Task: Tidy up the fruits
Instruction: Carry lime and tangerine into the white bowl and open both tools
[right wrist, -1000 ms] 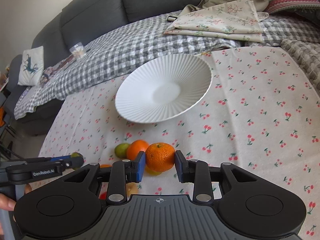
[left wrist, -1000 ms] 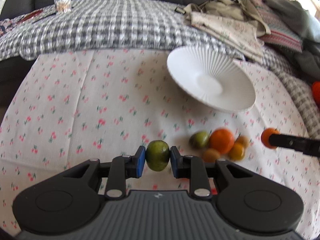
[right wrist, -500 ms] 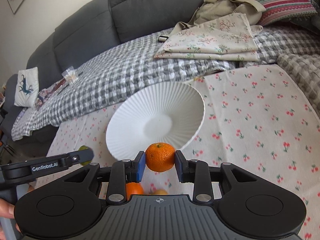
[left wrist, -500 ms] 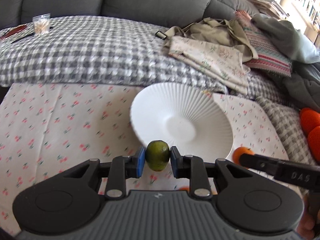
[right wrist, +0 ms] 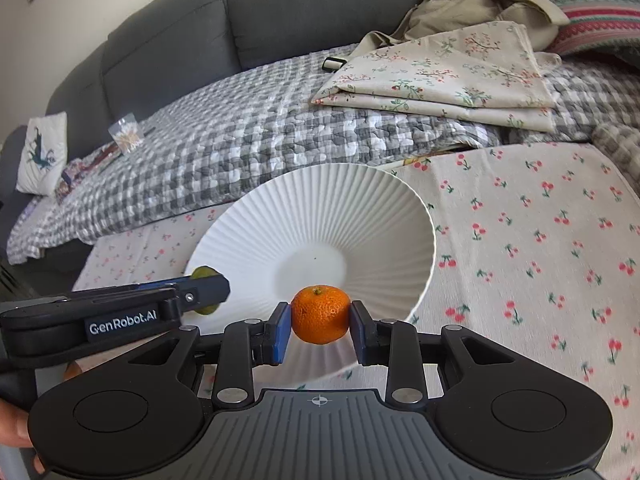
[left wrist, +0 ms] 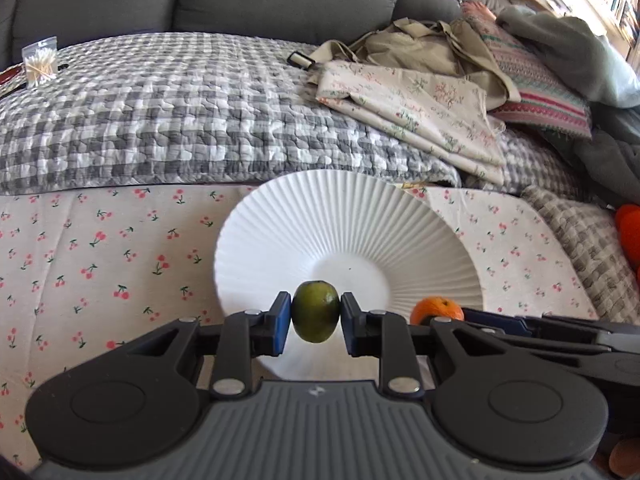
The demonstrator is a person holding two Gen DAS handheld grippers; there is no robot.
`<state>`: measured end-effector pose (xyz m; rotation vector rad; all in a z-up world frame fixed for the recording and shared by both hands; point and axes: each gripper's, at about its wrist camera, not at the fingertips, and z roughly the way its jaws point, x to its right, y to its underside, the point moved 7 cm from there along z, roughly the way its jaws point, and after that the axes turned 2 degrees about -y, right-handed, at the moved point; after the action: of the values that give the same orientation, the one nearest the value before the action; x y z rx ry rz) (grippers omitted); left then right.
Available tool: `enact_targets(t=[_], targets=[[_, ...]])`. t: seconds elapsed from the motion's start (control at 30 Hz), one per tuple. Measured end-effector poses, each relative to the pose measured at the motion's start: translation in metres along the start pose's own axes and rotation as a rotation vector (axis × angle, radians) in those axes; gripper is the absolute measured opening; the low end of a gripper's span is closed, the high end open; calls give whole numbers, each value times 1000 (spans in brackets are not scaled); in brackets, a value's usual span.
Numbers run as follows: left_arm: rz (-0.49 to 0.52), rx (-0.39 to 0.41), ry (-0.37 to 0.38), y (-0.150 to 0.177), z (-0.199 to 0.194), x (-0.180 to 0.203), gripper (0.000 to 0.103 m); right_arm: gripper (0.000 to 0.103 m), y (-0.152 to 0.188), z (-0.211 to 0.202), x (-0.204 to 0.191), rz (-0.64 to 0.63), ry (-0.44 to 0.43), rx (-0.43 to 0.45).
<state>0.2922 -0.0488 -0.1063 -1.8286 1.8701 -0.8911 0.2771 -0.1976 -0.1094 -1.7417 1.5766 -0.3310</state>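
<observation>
My left gripper (left wrist: 315,318) is shut on a green lime (left wrist: 315,311) and holds it over the near side of the white ribbed bowl (left wrist: 348,216). My right gripper (right wrist: 320,322) is shut on an orange mandarin (right wrist: 320,314) and holds it over the near rim of the same bowl (right wrist: 320,208). The mandarin also shows in the left wrist view (left wrist: 437,310), at the bowl's right rim. The lime shows partly in the right wrist view (right wrist: 205,271), behind the left gripper's fingers. The bowl is empty. The other loose fruits are hidden below the grippers.
The bowl sits on a cherry-print cloth (left wrist: 100,240). Behind it lie a grey checked quilt (left wrist: 180,112), folded floral fabric (right wrist: 440,72) and a pile of clothes (left wrist: 440,40) against a grey sofa. More orange fruit (left wrist: 630,232) lies at the far right.
Both grippers have lifted their fruit away from the fruit pile and moved forward to the bowl, which now looms larger. Each fruit now hangs over the bowl's near side.
</observation>
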Motion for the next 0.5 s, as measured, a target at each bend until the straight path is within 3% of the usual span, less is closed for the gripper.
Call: enact_targets(t=[0.27,0.33,0.5], targets=[[3,-23,-14,5,15,-7,26,34,1,15,0,-23,9,-8],[-4,-21,-19,4,11,-8,35,41,-2,11,1,-1,6,4],[-19,-12,-36,7,-6,-13,42,49,-4,-4,5,36,11,13]])
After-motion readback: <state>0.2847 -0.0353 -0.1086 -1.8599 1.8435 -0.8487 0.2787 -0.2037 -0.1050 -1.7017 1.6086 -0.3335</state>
